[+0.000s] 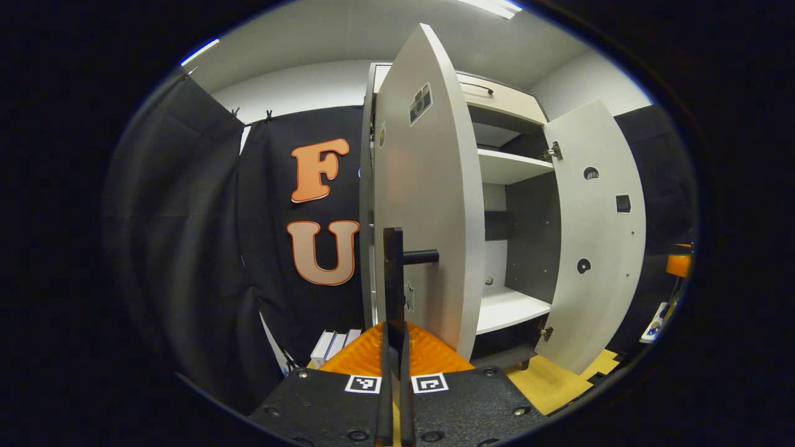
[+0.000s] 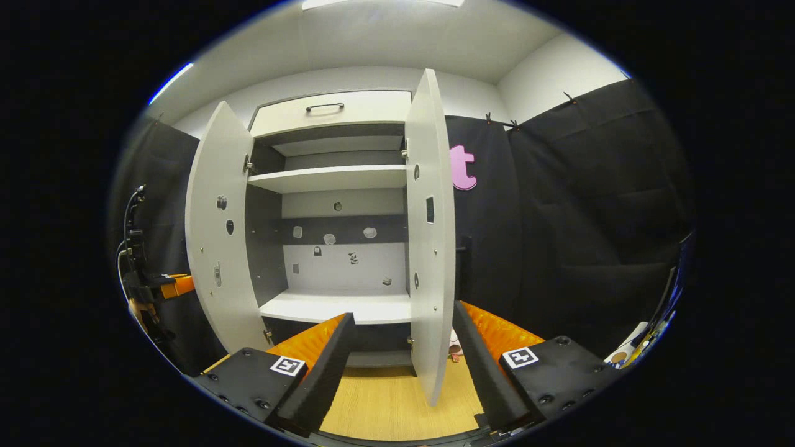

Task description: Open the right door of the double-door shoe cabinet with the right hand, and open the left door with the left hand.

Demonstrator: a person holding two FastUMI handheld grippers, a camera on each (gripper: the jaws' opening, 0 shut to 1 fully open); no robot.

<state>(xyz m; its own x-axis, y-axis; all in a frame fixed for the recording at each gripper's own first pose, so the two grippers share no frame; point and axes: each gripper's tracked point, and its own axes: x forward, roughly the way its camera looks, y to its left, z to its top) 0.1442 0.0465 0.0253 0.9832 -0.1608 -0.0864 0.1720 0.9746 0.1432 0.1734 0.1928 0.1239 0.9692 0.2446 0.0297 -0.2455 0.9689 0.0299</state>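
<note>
The shoe cabinet (image 2: 335,186) stands against the booth wall with both doors swung wide, its shelves (image 2: 329,179) bare apart from small stickers on the back panel, and a drawer (image 2: 332,112) with a dark pull sits above the opening. In the right gripper view the right door (image 2: 430,248) stands edge-on between the right gripper's (image 2: 404,372) spread fingers — they are released and touch nothing, so that half of the task looks done. In the left gripper view the left door (image 1: 428,211) hangs open just ahead, and the left gripper (image 1: 394,347) has its fingers clenched on the flat bar of the door handle (image 1: 393,273), whose round post (image 1: 421,256) runs across to the door face. My reading is that this is the tail of the left swing: to finish it well, the hand should follow the hinge's arc and not drag straight back, keep the bar square between the fingers so that it does not twist out, and let go only once the door rests without springing back. The left gripper also shows far off at the left edge of the right gripper view, beside the open left door. Below, the floor (image 2: 385,403) is pale wood-look board — smooth and flat — and black cloth (image 2: 584,217) drapes the walls under a white ceiling (image 2: 385,37) with strip lights.
</note>
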